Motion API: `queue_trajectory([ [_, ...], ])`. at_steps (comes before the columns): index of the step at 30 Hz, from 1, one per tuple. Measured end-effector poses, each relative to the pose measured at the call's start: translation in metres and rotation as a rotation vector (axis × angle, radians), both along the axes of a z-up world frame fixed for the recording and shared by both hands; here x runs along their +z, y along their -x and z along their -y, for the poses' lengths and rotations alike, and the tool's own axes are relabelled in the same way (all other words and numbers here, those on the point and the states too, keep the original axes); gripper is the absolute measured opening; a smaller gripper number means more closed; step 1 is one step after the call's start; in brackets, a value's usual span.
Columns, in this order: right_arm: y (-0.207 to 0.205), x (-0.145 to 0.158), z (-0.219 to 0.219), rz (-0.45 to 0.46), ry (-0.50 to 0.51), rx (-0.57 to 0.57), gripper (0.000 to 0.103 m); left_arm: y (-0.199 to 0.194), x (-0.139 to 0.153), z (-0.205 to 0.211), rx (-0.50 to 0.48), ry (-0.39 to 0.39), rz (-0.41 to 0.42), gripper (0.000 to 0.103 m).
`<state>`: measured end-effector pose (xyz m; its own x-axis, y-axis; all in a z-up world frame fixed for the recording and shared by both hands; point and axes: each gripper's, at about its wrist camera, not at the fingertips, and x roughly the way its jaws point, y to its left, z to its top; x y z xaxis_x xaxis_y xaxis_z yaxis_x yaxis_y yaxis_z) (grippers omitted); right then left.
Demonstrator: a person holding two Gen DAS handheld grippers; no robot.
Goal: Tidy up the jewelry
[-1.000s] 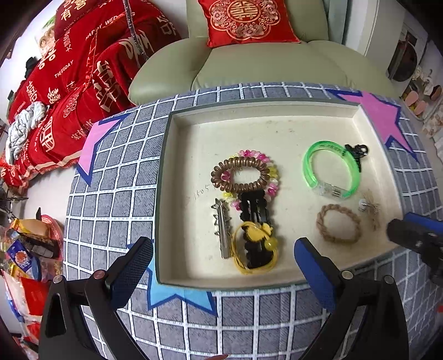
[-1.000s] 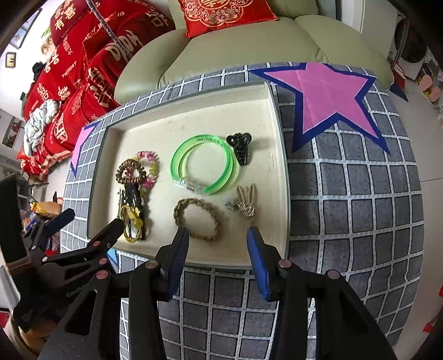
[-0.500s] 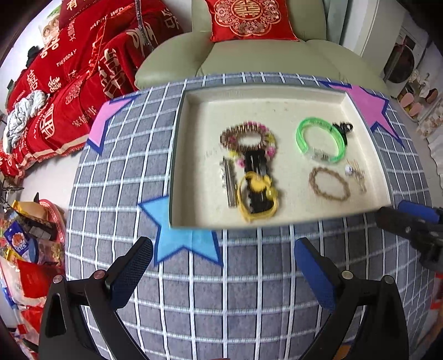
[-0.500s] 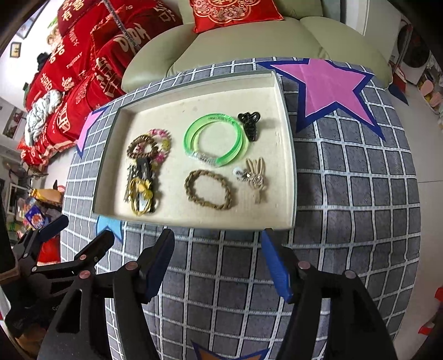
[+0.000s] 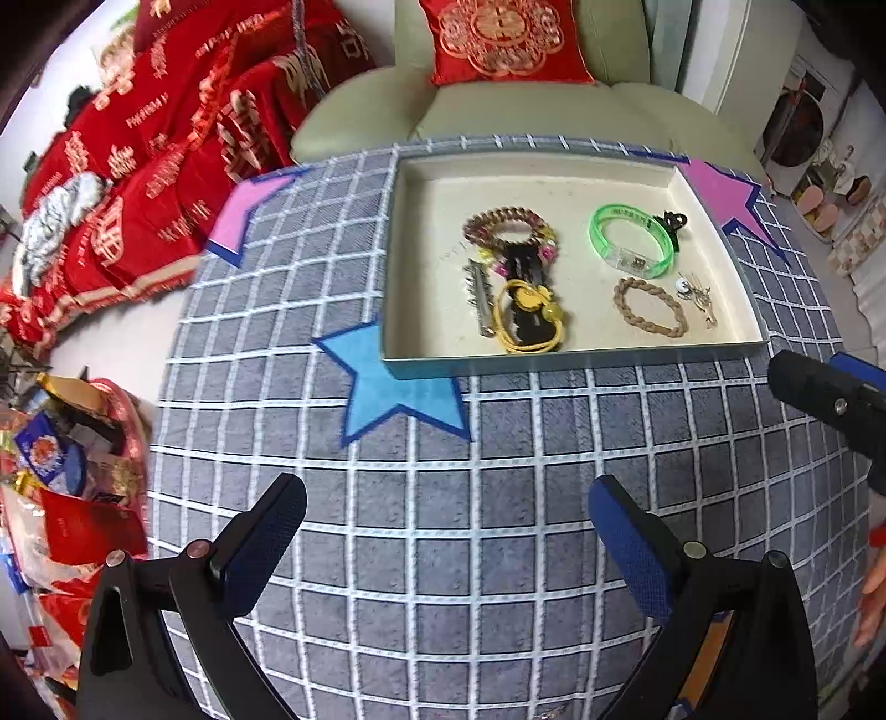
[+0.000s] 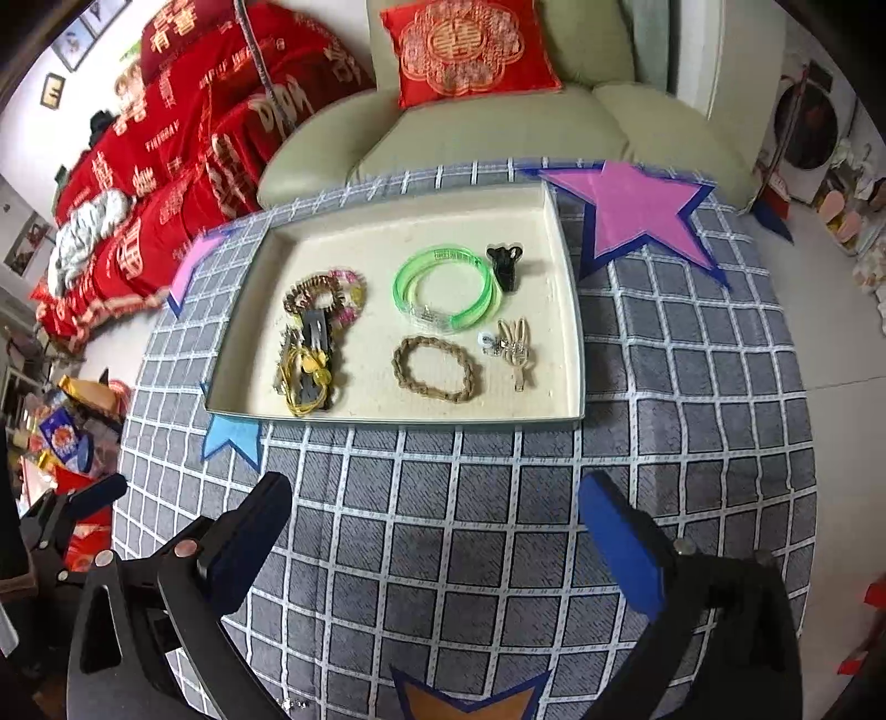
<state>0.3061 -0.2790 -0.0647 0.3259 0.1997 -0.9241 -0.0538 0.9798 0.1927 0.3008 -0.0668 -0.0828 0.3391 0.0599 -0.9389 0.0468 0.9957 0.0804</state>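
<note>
A shallow cream tray (image 5: pixel 554 357) (image 6: pixel 387 416) lies on the grey checked cloth. In it are a green bangle (image 5: pixel 631 241) (image 6: pixel 443 288), a black claw clip (image 5: pixel 673 221) (image 6: pixel 504 266), a braided brown bracelet (image 5: pixel 650 307) (image 6: pixel 437 368), a small pin (image 5: pixel 698 293) (image 6: pixel 515 349), and a pile of hair ties and clips (image 5: pixel 518 277) (image 6: pixel 315 343). My left gripper (image 5: pixel 446 531) stands open over bare cloth, nearer than the tray. My right gripper (image 6: pixel 434 526) is likewise on the near side of the tray, its jaws opening wide with nothing between them.
A pale green sofa (image 6: pixel 498 122) with a red cushion (image 5: pixel 504 39) stands behind the table. Red blankets (image 5: pixel 138 166) lie at the left, and bags (image 5: pixel 61 471) sit on the floor. Star patches (image 6: pixel 637 216) mark the cloth. The right gripper's tip (image 5: pixel 819 387) shows in the left wrist view.
Both grippers have drawn back and up from the tray, which now looks smaller and farther. The right gripper's jaws have spread from narrow to wide. The jewelry has not moved.
</note>
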Motion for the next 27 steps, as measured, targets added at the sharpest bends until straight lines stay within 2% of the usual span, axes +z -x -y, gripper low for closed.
queue_trajectory([
  [6,0.022,0.004,-0.007,0.005,0.030,-0.004,0.103,0.022,0.008,-0.011,0.004,-0.003,0.034,0.103],
  [12,0.052,0.010,-0.009,0.016,0.026,-0.031,0.103,0.050,0.011,-0.023,0.015,0.050,0.039,0.103],
  [22,0.116,0.027,-0.017,0.094,0.059,-0.079,0.103,0.119,0.012,-0.037,0.005,0.053,0.067,0.103],
  [27,0.151,0.034,-0.022,0.102,0.085,-0.093,0.103,0.150,0.014,-0.045,0.007,0.081,0.042,0.103],
])
